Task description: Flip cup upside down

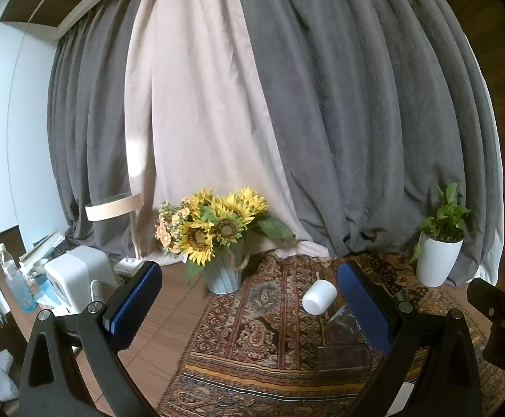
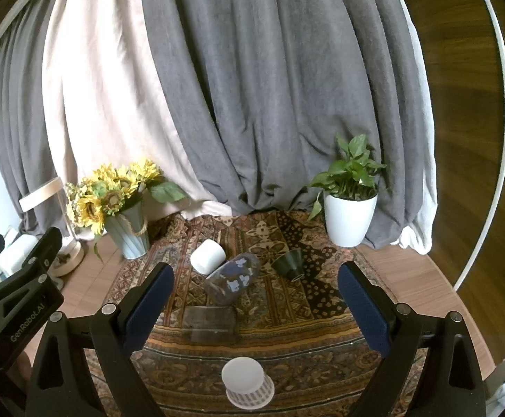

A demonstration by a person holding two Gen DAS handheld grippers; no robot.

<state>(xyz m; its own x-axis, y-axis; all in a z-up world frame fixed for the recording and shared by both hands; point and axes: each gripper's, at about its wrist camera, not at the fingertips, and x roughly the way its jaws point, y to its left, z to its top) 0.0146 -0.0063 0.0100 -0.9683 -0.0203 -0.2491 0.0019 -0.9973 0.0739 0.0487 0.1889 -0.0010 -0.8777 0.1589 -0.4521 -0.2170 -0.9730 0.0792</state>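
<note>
Both grippers hover level over the patterned rug (image 2: pixel 287 375), each spread wide with nothing between the blue pads. Right gripper (image 2: pixel 255 299) first: nearest to it, by the rug's front edge, a ribbed white cup (image 2: pixel 247 386) stands mouth-down, below and between the fingers. Further in lies a clear flat box (image 2: pixel 210 324), then a dark flowered cup (image 2: pixel 232 278) on its side, touching a white cup (image 2: pixel 208 255) that also lies tipped over. A dark green cup (image 2: pixel 288 262) lies beside them. The left gripper (image 1: pixel 249 299) frames that white cup (image 1: pixel 319 296) just inside its right finger. At the rug's far edge stand sunflowers (image 2: pixel 113 194) and a potted plant (image 2: pixel 350 205).
</note>
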